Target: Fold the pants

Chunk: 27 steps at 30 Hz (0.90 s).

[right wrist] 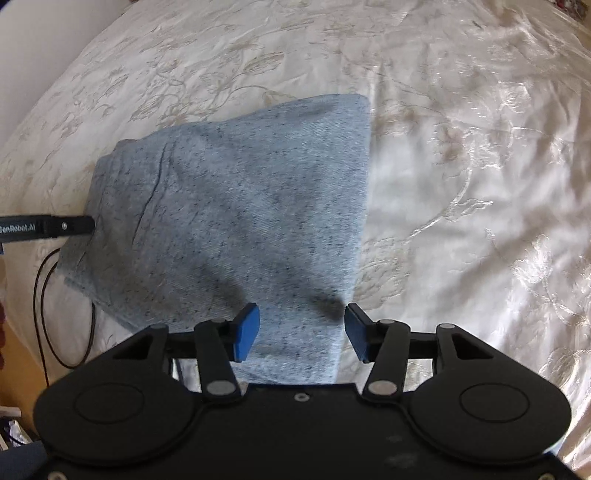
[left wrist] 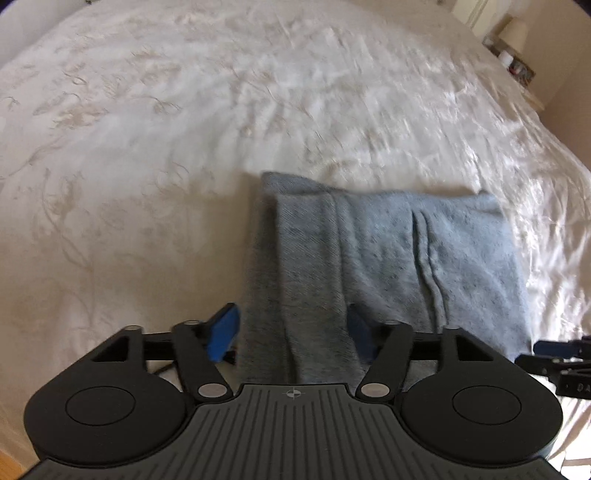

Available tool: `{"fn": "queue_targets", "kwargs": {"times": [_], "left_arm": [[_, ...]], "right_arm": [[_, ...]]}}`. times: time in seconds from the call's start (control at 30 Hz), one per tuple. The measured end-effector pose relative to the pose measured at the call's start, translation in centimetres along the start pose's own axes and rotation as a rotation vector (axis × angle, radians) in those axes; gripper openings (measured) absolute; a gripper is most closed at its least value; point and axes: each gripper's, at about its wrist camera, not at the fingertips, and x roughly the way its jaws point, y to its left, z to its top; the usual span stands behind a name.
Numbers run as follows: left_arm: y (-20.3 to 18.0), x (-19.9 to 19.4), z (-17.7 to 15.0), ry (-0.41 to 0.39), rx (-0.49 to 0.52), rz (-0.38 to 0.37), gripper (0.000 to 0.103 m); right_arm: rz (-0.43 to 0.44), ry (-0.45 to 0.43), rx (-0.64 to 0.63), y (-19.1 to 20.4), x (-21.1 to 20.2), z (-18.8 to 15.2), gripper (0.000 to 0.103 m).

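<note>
Jaws on both tools stand apart, clamping nothing. Left gripper [left wrist: 293,332]: two blue pads, one either side of the near end of the pants [left wrist: 388,266]; cloth runs between them, neither pad pressing on it. Right gripper [right wrist: 301,332]: two blue pads likewise spread, grey cloth between them, gaps showing at both sides.

One pair of pants, grey-blue flecked knit, folded into a flat stack lying on the bedspread [left wrist: 147,129]. Left wrist view: stack fills lower centre to right of frame, one long crease down its right half, a narrower under-layer showing along its left edge. Right wrist view: pants [right wrist: 236,206] sit centre-left, straight folded edge on the right, one crease near the left side.

One bedspread, cream, shiny, floral pattern, wrinkled.

Right wrist view, left edge: one black strap [right wrist: 48,226] with white lettering reaches the pants' left edge; one thin black cable [right wrist: 42,295] loops below it.

Left wrist view, upper right: one lamp [left wrist: 513,33] beside small items, too blurred to count.
</note>
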Motion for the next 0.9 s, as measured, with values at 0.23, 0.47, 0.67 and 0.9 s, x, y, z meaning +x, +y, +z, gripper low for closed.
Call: {"fn": "queue_targets", "kwargs": {"times": [0.23,0.47,0.67,0.9], "left_arm": [[0.1,1.4,0.3,0.066,0.002,-0.151,0.072],[-0.3,3.5,0.2,0.122,0.016,-0.167,0.076],[-0.7,4.2,0.9,0.163,-0.09,-0.283,0.075],[-2.6,-1.3,2.5,-0.03,0.033,-0.211,0.014]], "right_arm": [[0.002,0.006,-0.018,1.6,0.0,-0.2,0.056],[-0.003,0.0,-0.017,1.6,-0.3,-0.3,0.056],[-0.008,-0.01,-0.015,1.2,-0.5,-0.1,0.058],[-0.014,-0.021,0.017,0.7,-0.9,-0.1,0.058]]}}
